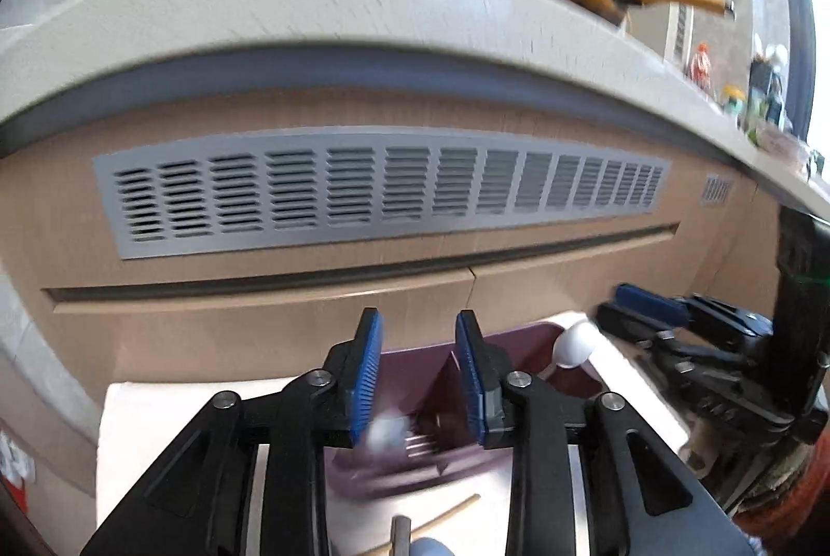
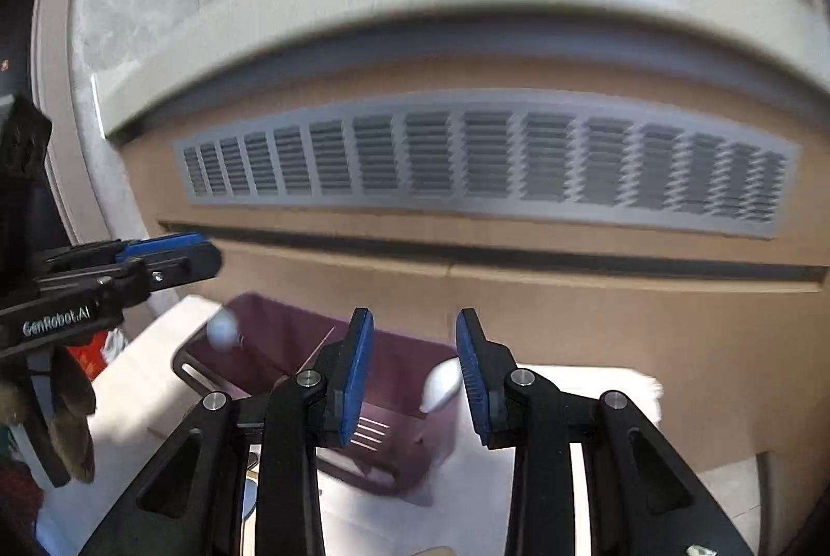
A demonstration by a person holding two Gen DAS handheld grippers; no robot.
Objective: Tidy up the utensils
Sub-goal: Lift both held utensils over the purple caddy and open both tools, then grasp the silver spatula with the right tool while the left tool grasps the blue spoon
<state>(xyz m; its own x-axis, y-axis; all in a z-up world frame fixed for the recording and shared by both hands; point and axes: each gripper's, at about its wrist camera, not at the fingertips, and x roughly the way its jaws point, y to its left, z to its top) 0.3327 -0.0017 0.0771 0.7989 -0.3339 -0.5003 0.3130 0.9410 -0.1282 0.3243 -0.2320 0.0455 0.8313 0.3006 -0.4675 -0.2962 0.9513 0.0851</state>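
Utensils, two white spoons (image 2: 224, 329) among them, stand in the maroon caddy (image 2: 399, 447) on the white surface (blurred), while left gripper (image 1: 419, 372) and right gripper (image 2: 415, 369) hover above it, jaws apart and empty.

Wooden cabinet front (image 1: 259, 328) with grey vent grille (image 1: 378, 188) under pale countertop (image 1: 259, 1).

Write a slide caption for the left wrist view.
Open left hand-held gripper poised above a maroon utensil caddy holding a white spoon.
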